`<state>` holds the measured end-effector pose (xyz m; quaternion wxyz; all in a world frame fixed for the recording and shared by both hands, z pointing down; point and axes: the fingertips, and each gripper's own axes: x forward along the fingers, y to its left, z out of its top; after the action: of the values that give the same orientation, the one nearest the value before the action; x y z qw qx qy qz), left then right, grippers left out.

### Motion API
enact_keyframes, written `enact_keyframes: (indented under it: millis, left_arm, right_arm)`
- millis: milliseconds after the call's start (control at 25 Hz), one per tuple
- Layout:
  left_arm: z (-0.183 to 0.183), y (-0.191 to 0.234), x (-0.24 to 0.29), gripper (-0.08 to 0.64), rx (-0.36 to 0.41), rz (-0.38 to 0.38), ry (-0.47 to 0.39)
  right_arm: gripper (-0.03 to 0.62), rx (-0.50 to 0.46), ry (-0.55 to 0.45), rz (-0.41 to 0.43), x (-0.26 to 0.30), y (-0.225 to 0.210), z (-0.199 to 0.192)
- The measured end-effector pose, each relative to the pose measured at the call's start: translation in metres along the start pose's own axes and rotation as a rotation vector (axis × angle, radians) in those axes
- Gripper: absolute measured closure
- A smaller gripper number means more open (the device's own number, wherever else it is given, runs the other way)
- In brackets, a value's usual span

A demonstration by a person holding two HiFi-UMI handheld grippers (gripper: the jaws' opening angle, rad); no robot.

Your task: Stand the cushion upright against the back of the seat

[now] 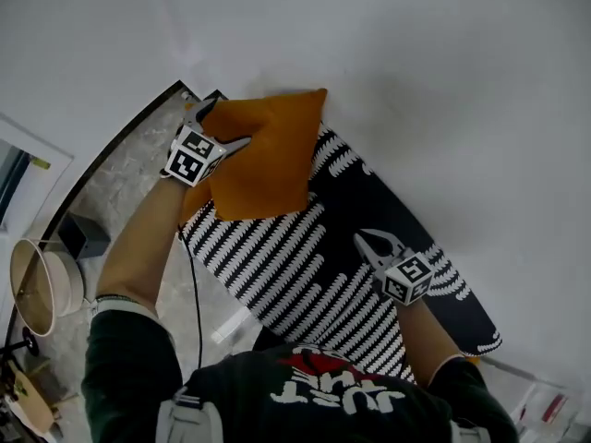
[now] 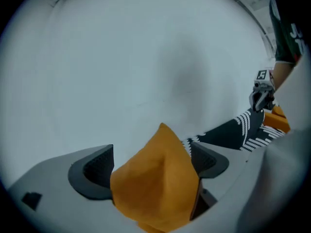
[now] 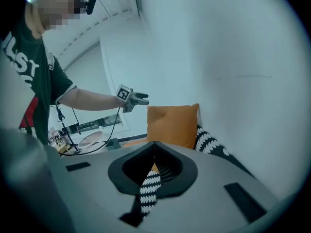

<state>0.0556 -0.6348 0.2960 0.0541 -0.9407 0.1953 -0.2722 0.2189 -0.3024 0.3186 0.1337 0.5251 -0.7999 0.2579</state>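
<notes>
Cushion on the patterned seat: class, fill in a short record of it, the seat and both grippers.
cushion: orange, standing upright against the white surface behind it
seat: black cover with rows of white dashes
left gripper: jaws apart, cushion corner between them, apparently not clamped
right gripper: jaws together, holding nothing, above the seat
task: cushion looks set in place

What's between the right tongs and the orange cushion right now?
Only a bare stretch of the black-and-white patterned seat; the head view shows nothing else between the right tongs and the orange cushion.
</notes>
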Motion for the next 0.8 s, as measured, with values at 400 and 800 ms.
enact_keyframes:
  millis: [400, 800]
  left_arm:
    - [-0.02, -0.177, -0.157, 0.116, -0.373, 0.004, -0.187]
    - [0.033, -0.344, -0.294, 0.469, -0.576, 0.139, -0.386]
  right_arm:
    - [0.568, -0.065, -0.111, 0.035, -0.098, 0.022, 0.006]
    - [0.568, -0.142, -0.122, 0.105, -0.229, 0.07, -0.018]
